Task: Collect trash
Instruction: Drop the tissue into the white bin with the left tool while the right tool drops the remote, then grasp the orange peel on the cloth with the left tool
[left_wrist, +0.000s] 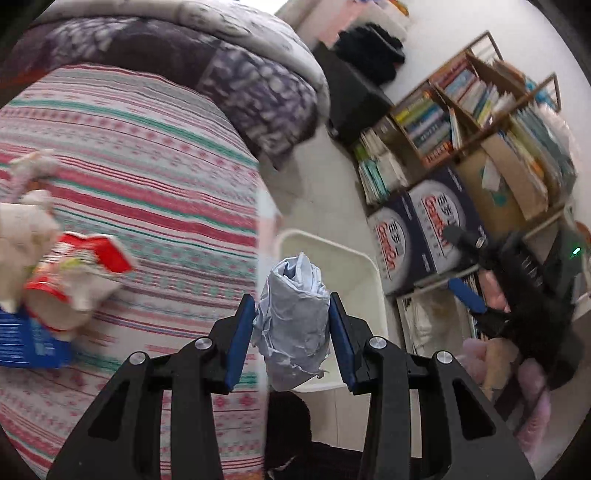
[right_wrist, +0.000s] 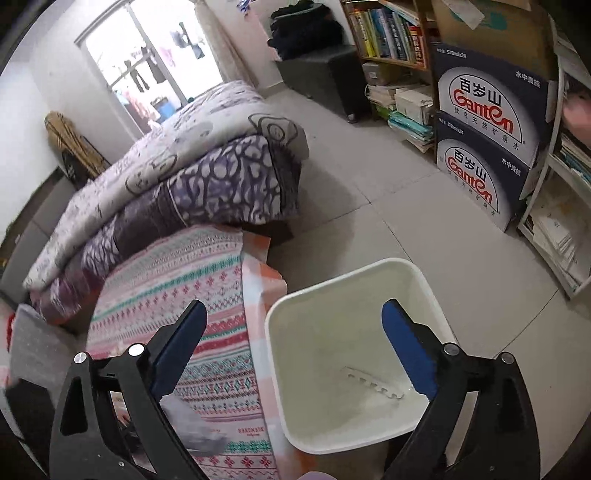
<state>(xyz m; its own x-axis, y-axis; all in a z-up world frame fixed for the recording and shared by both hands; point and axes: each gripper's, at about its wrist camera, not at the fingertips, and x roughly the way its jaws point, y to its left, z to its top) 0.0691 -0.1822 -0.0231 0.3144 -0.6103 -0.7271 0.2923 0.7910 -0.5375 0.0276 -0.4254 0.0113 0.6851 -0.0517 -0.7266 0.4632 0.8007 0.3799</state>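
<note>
Two hand-held grippers working | left hand-held gripper (left_wrist: 291, 332) pinching crumpled paper (left_wrist: 291, 325), long axis upright, bin (left_wrist: 364, 266) lying just beyond | right hand-held gripper (right_wrist: 293, 339) hanging spread, empty, over bin (right_wrist: 273, 317) beside bed (right_wrist: 207, 273).

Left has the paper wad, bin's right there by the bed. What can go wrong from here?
1. The crumpled paper wad hangs over the near rim of the white bin; released now, it might hit the rim and land on the floor.
2. The right gripper hovers open above the bin, so both hands could crowd the opening.
3. The red paper cup and other trash remain on the striped bedsheet.
</note>
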